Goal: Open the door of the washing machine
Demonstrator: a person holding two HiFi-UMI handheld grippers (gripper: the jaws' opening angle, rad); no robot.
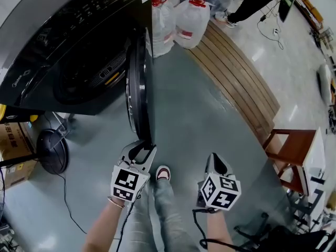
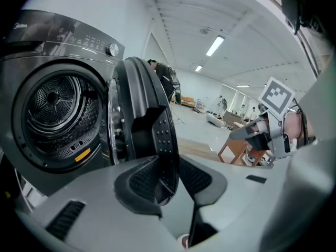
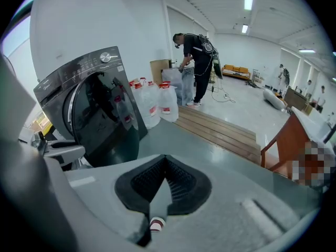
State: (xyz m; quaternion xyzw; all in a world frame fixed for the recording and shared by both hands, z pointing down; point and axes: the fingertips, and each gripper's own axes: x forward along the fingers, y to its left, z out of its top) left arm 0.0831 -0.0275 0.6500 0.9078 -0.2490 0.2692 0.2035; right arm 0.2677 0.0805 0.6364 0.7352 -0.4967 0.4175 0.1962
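Note:
A dark washing machine (image 1: 68,51) stands at the upper left, and its round door (image 1: 137,88) is swung out edge-on toward me. The drum (image 2: 55,114) shows behind the door (image 2: 152,125) in the left gripper view. My left gripper (image 1: 140,150) reaches the door's lower rim; the rim lies between its jaws (image 2: 170,177), which stand apart, and I see no pad pressing on it. My right gripper (image 1: 218,161) hangs to the right over the floor, away from the door (image 3: 105,119). Its pads (image 3: 165,164) meet at the tips with nothing between them.
Large water jugs (image 1: 184,20) stand right of the machine, beside a low wooden platform (image 1: 236,77). A wooden chair (image 1: 294,146) is at the right. A round black fan (image 1: 52,151) and a cardboard box (image 1: 13,135) sit on the left. A person (image 3: 197,67) stands far behind.

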